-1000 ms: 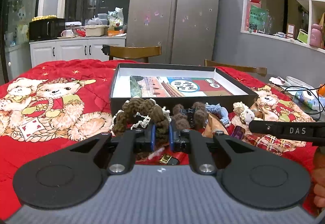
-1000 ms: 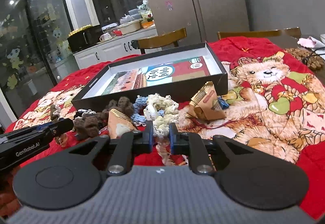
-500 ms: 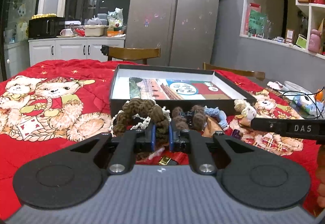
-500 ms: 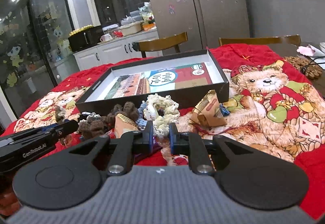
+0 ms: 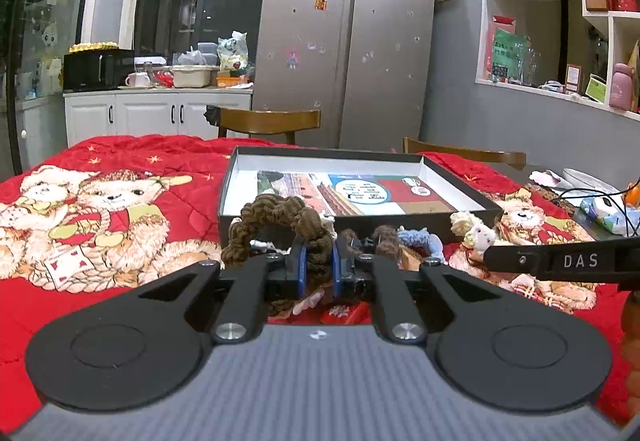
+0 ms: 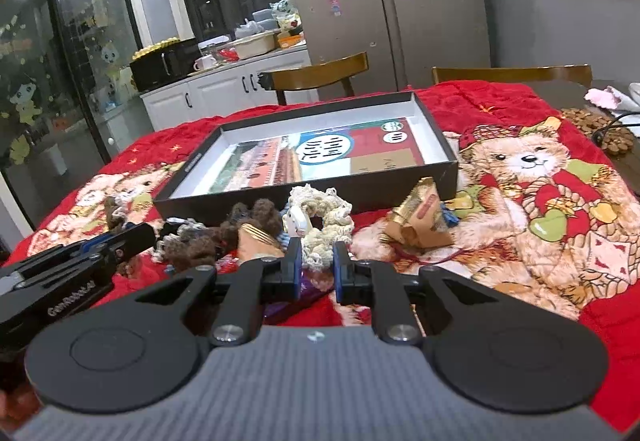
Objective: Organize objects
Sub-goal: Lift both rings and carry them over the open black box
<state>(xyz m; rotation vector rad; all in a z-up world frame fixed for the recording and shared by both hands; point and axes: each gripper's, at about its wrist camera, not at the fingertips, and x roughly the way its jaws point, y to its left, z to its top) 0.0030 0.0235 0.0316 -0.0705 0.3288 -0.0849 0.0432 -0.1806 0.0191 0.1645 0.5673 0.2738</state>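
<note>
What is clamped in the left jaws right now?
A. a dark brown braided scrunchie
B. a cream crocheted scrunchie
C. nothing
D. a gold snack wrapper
A: in the left wrist view the left gripper is shut on the dark brown braided scrunchie, whose loop stands up in front of the black box.

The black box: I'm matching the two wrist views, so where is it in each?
Left wrist: black box at centre, just beyond the left gripper.
Right wrist: box centre, beyond the right gripper.
Shared landmark: the steel fridge behind.
</note>
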